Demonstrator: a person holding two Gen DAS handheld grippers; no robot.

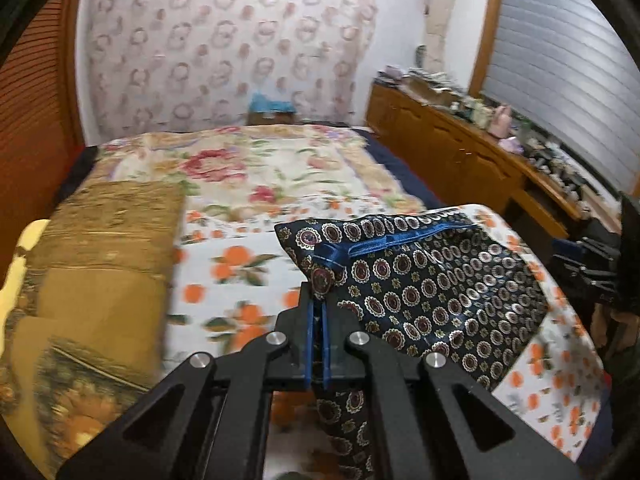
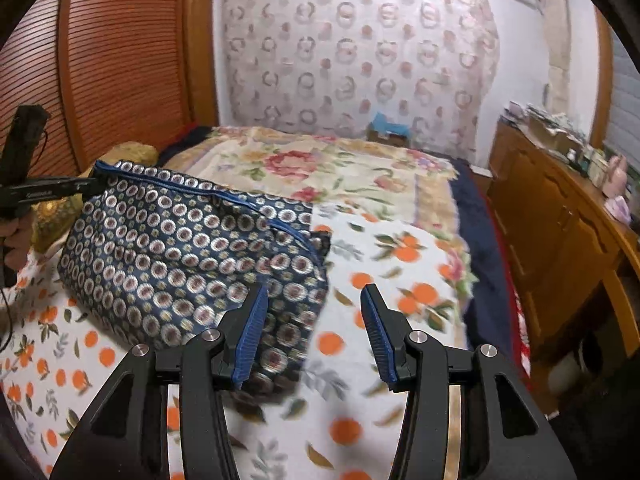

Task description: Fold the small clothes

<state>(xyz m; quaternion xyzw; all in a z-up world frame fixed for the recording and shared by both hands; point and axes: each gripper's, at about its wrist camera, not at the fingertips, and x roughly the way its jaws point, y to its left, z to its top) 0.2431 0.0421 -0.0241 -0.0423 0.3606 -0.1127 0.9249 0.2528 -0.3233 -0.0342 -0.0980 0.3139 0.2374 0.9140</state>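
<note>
My left gripper (image 1: 319, 300) pinches the patterned shorts (image 2: 192, 252) by a waistband corner; my right gripper (image 2: 314, 320), spread wide, hovers beside their free right edge, waistband running left-right

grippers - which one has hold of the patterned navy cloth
The left gripper: its blue pads are pinched shut on a corner of the navy patterned cloth. The right gripper is spread wide open above the orange-print sheet, holding nothing.

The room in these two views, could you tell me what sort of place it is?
Most likely a home bedroom: a bed under floral covers, a wooden dresser crowded with small items, and a louvred wooden door.
</note>
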